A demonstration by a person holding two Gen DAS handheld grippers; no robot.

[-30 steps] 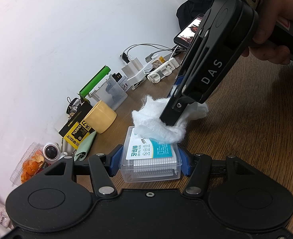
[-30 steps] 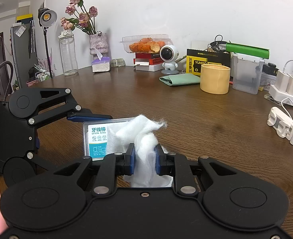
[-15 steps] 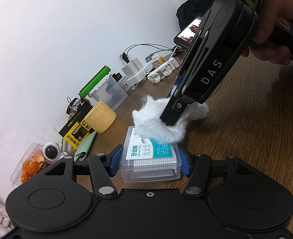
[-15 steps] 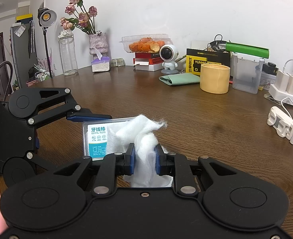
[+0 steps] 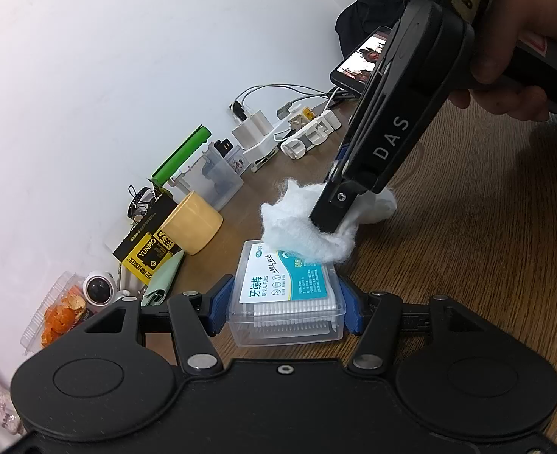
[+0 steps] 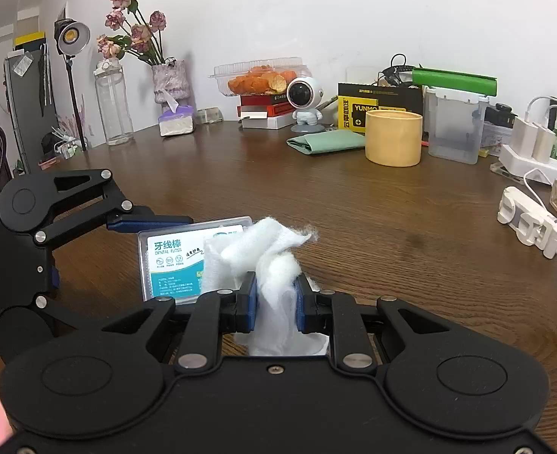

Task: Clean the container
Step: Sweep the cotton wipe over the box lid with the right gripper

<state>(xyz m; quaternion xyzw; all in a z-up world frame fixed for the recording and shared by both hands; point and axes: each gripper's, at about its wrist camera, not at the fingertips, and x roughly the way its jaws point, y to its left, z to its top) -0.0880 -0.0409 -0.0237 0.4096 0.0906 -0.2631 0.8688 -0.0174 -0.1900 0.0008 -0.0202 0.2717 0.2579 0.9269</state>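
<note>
Holding the light, slick plastic box by its long sides in your left gripper mid-desk, you press soft cotton, pinched in your right gripper, onto its lid.

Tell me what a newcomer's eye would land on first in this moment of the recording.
First, the fluffy white cotton wad pinched in the right gripper and resting on the labelled lid of the clear plastic dental floss box. The left gripper clamps that box from both sides on the brown wooden table. Behind, a pale yellow round cup stands among clutter along the wall.
</note>
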